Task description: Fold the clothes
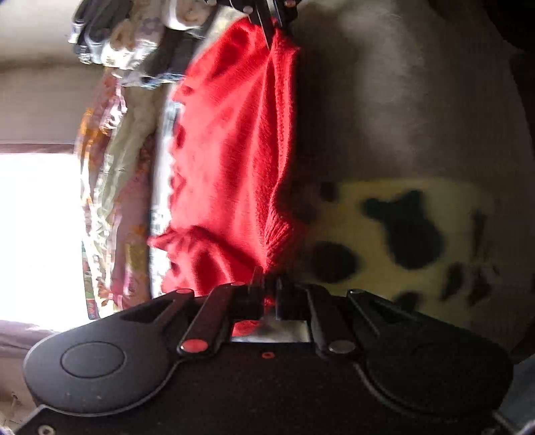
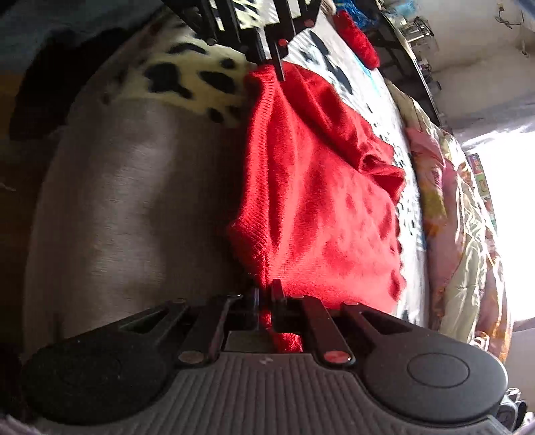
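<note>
A red knitted sweater [image 1: 230,147] is stretched between both grippers, its ribbed hem edge held taut and its body hanging toward the bed. My left gripper [image 1: 269,284] is shut on one corner of the hem. In the left wrist view the right gripper [image 1: 267,30] pinches the far corner at the top. From the right wrist view the same sweater [image 2: 317,187] runs from my right gripper [image 2: 265,294], shut on the hem, up to the left gripper [image 2: 276,67] clamped on the other corner.
A bed with a black-and-white spotted cover [image 2: 341,77] lies under the sweater. A cream blanket with black spots [image 1: 401,227] hangs over a grey panel [image 1: 384,100]. Flowery quilts [image 2: 461,214] are piled along the far side. Another red garment [image 2: 357,36] lies further off. A bright window [image 1: 36,227] glares.
</note>
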`<state>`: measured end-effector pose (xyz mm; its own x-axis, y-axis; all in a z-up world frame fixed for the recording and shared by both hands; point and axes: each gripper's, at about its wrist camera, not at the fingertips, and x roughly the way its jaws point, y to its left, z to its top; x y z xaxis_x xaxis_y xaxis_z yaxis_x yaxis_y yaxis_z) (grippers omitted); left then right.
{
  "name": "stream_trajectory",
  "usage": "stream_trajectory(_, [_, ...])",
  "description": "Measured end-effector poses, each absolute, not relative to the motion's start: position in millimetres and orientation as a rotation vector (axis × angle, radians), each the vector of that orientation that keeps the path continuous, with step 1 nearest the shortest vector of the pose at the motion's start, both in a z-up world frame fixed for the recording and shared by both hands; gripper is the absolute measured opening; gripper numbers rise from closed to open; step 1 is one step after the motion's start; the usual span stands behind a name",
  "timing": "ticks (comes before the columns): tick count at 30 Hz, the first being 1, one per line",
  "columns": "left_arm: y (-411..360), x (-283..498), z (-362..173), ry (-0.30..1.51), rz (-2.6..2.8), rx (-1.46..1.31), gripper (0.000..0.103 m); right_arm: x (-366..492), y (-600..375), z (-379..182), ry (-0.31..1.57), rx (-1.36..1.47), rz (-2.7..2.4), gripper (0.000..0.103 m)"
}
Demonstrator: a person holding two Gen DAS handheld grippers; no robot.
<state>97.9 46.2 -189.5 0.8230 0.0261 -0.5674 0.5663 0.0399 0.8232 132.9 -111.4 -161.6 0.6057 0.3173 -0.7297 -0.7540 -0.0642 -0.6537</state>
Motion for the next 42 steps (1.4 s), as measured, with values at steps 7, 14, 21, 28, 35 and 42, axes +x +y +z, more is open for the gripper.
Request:
stream_trajectory(7, [47, 90, -182, 0.526, -0.398, 1.433, 0.002, 117, -111, -151, 0.444, -1.235, 0.922, 0.009])
stream_trajectory(14, [52, 78, -200, 0.540, -0.418, 1.391, 0.003, 107, -110, -164, 0.448, -1.231, 0.911, 0.011])
stream_trajectory(21, [108, 98, -122, 0.677, -0.491, 0.831, 0.058, 127, -161, -119, 0.625, -0.781, 0.902, 0.039])
stream_trajectory(28, [183, 183, -90, 0.663, -0.307, 0.209, 0.056, 206, -257, -104, 0.716, 0.040, 0.654, 0.041])
stream_trajectory(35, [216, 256, -110, 0.646, -0.161, -0.180, 0.056, 276, -292, -144, 0.665, 0.496, 0.437, 0.041])
stream_trajectory(42, [240, 314, -139, 0.670, -0.103, -0.284, 0.056, 316, -304, -187, 0.659, 0.609, 0.343, 0.042])
